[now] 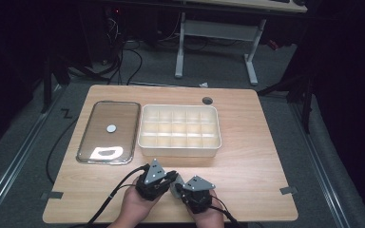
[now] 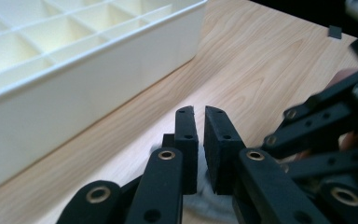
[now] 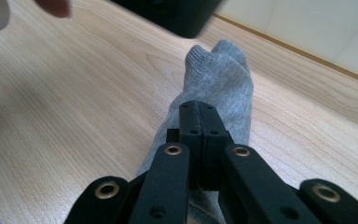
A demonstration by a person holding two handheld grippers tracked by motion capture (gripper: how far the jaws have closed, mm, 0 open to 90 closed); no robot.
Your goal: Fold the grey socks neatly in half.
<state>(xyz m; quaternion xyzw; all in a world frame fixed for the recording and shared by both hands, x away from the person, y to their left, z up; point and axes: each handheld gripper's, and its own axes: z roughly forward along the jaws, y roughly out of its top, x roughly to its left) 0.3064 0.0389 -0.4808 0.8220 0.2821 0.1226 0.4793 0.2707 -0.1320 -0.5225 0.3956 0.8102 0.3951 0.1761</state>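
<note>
A grey sock (image 3: 223, 79) lies flat on the wooden table near its front edge. In the high view the sock (image 1: 176, 188) shows as a small grey patch between the two hands. My right gripper (image 3: 199, 109) is shut on the near part of the sock, pads pressed together over the fabric. My left gripper (image 2: 200, 112) has its jaws nearly together, with grey sock fabric (image 2: 200, 205) caught low between them. In the right gripper view the sock's far end is bunched into a peak under the black left gripper (image 3: 177, 16). Both grippers, left (image 1: 172, 180) and right (image 1: 180, 190), sit close together.
A white box with several compartments (image 1: 145, 142) stands just beyond the hands; its side wall (image 2: 98, 74) is close to my left gripper. Left of it lies a shiny tray (image 1: 86, 153) with a small white disc (image 1: 111, 128). The table's front edge is right behind the hands.
</note>
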